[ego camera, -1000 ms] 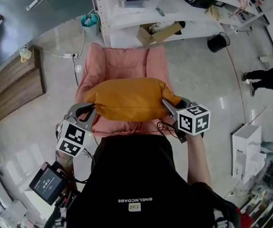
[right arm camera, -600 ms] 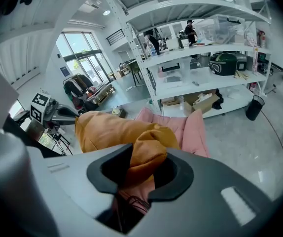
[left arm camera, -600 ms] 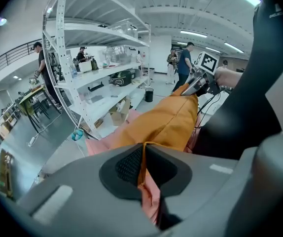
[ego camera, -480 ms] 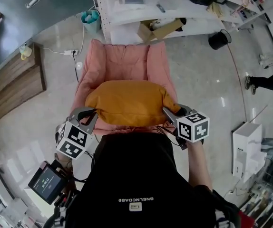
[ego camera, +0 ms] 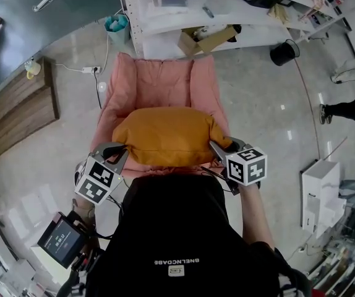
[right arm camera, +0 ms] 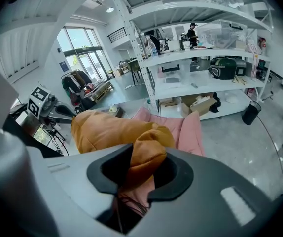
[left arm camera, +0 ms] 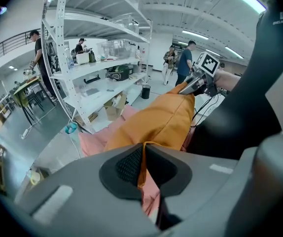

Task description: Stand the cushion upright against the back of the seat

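Head view puts the orange cushion at frame centre, over the seat of the pink armchair. Your left gripper is pinched almost closed on its left corner, and your right gripper clamps a thicker bunch of fabric at the right corner.

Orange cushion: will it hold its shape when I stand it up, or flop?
Probably floppy: the cushion crumples at the corners where the left tongs and right tongs pinch it. Likely light, since two corner pinches seem enough to handle it. It may slump against the pink seat back unless leaned well.
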A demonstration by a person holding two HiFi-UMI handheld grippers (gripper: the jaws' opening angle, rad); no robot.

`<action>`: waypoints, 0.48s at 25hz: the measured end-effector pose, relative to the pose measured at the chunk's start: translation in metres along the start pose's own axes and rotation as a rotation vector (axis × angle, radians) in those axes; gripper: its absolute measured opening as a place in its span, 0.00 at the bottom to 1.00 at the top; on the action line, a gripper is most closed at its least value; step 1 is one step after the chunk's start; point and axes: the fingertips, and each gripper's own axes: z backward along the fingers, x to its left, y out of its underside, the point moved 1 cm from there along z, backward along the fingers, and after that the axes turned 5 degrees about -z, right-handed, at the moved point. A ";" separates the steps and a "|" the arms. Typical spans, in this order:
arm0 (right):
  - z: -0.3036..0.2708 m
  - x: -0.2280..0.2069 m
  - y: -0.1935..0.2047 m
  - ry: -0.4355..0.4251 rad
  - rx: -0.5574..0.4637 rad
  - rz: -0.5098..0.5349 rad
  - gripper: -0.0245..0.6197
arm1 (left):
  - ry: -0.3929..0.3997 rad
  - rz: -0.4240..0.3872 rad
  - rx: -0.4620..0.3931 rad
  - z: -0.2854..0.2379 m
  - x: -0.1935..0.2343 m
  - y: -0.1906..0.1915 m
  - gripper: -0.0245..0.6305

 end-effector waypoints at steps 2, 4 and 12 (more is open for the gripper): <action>-0.004 -0.001 0.003 0.005 0.002 -0.004 0.21 | 0.002 0.010 0.008 -0.005 0.000 0.004 0.09; -0.008 -0.005 0.006 0.003 -0.003 -0.026 0.21 | 0.003 0.018 0.012 -0.011 -0.001 0.007 0.09; -0.004 -0.020 0.008 -0.034 -0.118 -0.056 0.34 | 0.010 0.045 -0.020 -0.021 -0.004 0.013 0.09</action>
